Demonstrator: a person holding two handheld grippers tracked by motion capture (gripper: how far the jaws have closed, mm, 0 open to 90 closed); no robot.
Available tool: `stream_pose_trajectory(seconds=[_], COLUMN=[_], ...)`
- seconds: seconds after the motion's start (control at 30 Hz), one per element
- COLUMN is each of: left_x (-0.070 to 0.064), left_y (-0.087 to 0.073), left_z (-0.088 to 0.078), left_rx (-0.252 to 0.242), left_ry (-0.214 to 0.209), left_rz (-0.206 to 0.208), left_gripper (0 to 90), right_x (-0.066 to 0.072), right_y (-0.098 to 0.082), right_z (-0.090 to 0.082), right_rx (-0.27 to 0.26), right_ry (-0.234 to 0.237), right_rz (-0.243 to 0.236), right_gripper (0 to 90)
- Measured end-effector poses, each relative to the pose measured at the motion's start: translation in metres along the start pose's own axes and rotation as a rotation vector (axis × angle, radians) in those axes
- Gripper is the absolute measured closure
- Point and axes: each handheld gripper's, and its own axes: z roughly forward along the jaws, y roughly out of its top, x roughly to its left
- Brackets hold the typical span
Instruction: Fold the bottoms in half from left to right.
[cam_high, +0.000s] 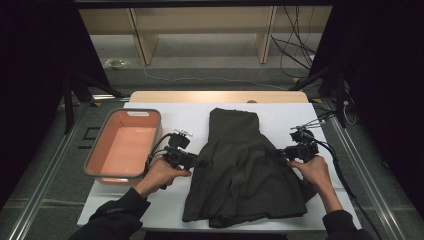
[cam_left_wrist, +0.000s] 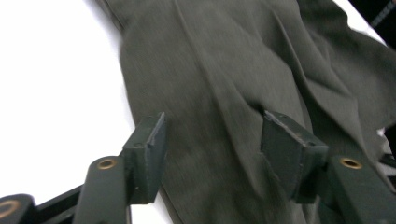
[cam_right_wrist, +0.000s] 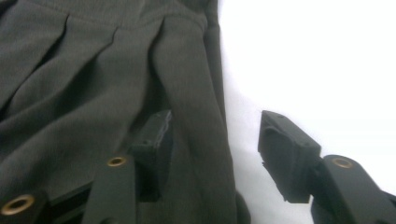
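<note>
- Skirt (cam_high: 240, 165) is dark, pleated, and lies flat on the white bench (cam_high: 280, 112), between the two hands.
- Its long axis runs from the narrow waist at the far side to the wide hem at the near edge of the bench.
- Left hand-held gripper (cam_high: 196, 161) is at the skirt's left edge, about half way along, and points inward at the cloth.
- In the left gripper view its jaws stand spread over the cloth (cam_left_wrist: 215, 93); the left jaw sits at the border with the bench, the right jaw rests on a fold, and nothing is pinched.
- Right hand-held gripper (cam_high: 284, 154) is at the opposite edge, also pointing inward.
- In the right gripper view its jaws stand apart, with the skirt's edge fold (cam_right_wrist: 196, 140) between them; the pads do not press on it.
- Both hands are equally near, one at each side edge, so I judge that the next grasp is across the skirt, not along it.
- Pink bin (cam_high: 95, 155) stands left of the left hand, well apart from the skirt.
</note>
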Motion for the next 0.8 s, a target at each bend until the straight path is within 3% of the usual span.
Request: stream_pose_trajectory(seconds=[0.2, 0.33, 0.8], left_x=[0.009, 0.016, 0.032], left_y=[0.016, 0.022, 0.039], left_z=[0.009, 0.019, 0.038], left_rx=[-0.018, -0.006, -0.045], left_ry=[0.022, 0.037, 0.077], left_rz=[-0.033, -0.052, -0.091], left_gripper=[31.8, 28.7, 23.6], right_x=[0.004, 0.004, 0.003], right_y=[0.014, 0.022, 0.029], right_z=[0.015, 0.022, 0.037], right_rx=[0.008, -0.001, 0.001], right_ry=[0.008, 0.01, 0.021], right_rz=[-0.025, -0.02, -0.024], right_gripper=[46.3, 39.9, 26.5])
